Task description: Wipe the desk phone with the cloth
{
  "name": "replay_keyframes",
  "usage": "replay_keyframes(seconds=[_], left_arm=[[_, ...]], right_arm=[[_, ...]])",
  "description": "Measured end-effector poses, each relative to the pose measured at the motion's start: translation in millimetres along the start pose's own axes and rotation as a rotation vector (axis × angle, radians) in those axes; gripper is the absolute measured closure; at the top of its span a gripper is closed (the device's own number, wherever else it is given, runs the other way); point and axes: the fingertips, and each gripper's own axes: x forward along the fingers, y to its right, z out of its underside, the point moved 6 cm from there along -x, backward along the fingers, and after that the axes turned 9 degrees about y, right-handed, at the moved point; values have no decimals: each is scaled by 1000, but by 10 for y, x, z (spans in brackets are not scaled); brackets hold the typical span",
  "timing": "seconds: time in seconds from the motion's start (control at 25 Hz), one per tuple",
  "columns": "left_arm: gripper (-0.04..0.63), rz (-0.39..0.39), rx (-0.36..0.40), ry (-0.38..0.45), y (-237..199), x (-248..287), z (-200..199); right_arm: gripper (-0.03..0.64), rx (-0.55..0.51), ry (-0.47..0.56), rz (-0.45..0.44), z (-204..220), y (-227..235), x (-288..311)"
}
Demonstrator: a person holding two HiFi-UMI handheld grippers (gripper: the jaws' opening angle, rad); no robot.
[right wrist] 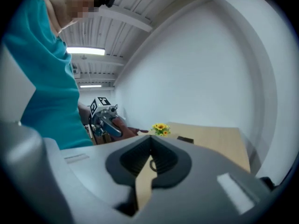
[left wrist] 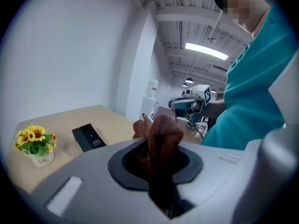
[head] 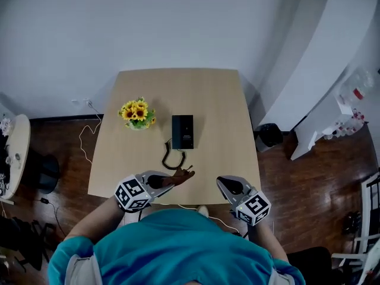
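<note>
- The left gripper (head: 168,183) is hovering over the near edge of the bench (head: 219,100), at the lower left of centre in the head view.
- Its jaws are clamping a brown cloth (left wrist: 162,132) – the bunched fabric is standing up between them and spilling a little beyond the tips.
- The desk phone (head: 182,131), a flat black slab, is lying near the middle of the bench, above the cloth in the head view and well apart from it.
- A dark cord (head: 172,157) is looping from the lower end of the phone towards the near edge, ending close to the cloth.
- A small pot of yellow flowers (head: 138,114) is standing to the left of the phone, near it but not touching.
- The right gripper (head: 223,183) is hanging over the near right corner of the bench, at the lower right of centre in the head view.
- Its jaws are meeting at the tips with nothing between them – only a narrow strip of bench is showing through the gap further back.
- In each gripper view the other gripper is showing across the frame, in front of the person's teal top.
</note>
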Motion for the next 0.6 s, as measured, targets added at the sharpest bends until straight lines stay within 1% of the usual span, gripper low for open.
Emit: replay_keyframes(seconds=[0.08, 0.16, 0.24, 0.32, 0.4, 0.48, 0.6], left_arm=[[518, 1, 18, 65, 51, -430, 5], [518, -7, -4, 152, 107, -873, 37], [518, -29, -68, 246, 153, -1291, 88], [518, -55, -142, 321, 203, -1626, 156], [518, -74, -204, 372, 314, -1864, 248], [518, -88, -253, 411, 518, -2021, 339], [518, -110, -284, 436, 892, -2096, 471]], right_arm=[[615, 13, 15, 6, -73, -429, 96], [615, 52, 28, 36, -95, -828, 123], [615, 94, 35, 70, -105, -1170, 108], [615, 111, 30, 94, -124, -1437, 70], [615, 106, 33, 113, -182, -1628, -3], [615, 100, 50, 122, -271, -1751, -107], [615, 82, 73, 110, -364, -1841, -297]])
